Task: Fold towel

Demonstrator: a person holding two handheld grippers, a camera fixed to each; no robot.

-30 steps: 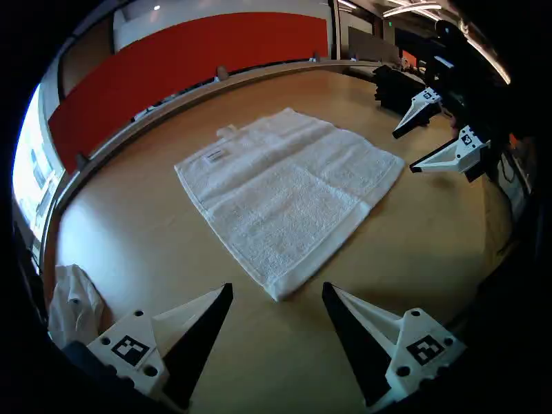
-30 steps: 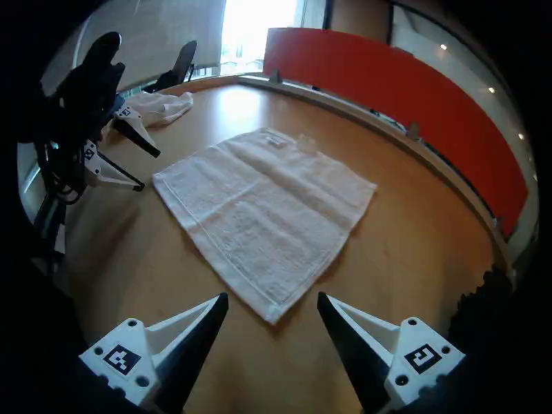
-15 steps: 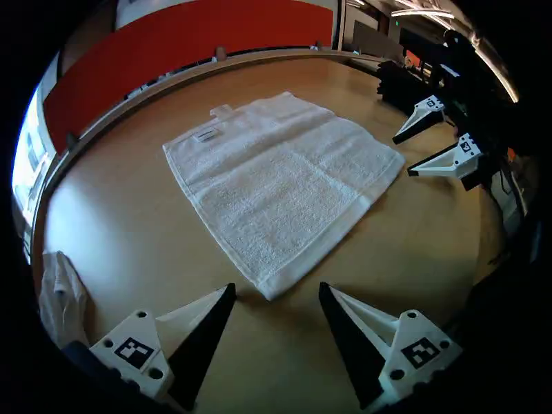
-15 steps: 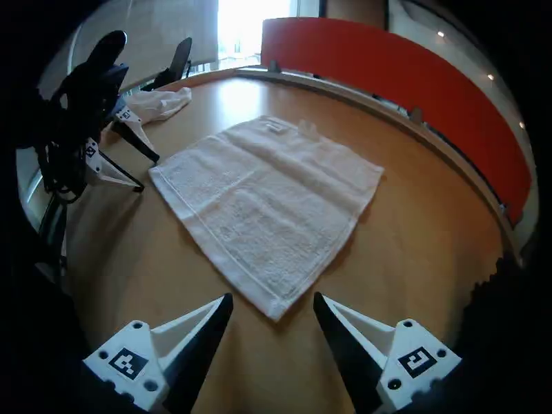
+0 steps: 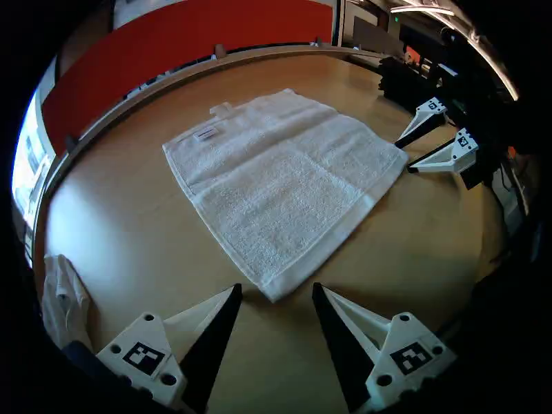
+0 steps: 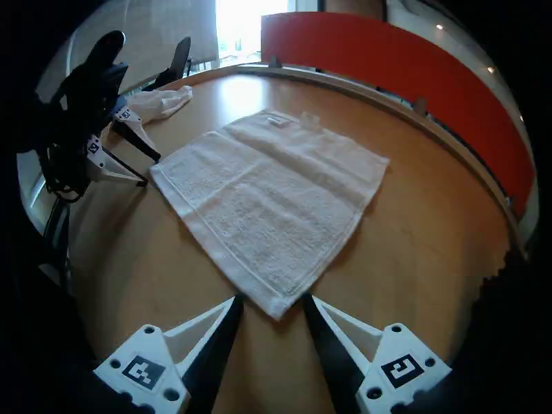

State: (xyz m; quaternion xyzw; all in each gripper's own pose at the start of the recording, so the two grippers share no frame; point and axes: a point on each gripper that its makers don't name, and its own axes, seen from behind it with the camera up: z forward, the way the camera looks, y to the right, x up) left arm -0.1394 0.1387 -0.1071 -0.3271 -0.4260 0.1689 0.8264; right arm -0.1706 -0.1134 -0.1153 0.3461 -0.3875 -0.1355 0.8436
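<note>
White towel [image 5: 283, 186] flat on wooden worktop [image 5: 131, 234]; left hand-held gripper [image 5: 274, 293] and right hand-held gripper [image 6: 271, 303] each partly open, empty, straddling neighbouring towel corners, likely lined up to pinch and fold

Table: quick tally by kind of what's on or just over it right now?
White towel, laid flat: 1
Crumpled white cloth: 1
Grippers, jaws open at the towel's corners: 2 (left gripper, right gripper)
Total: 4
</note>
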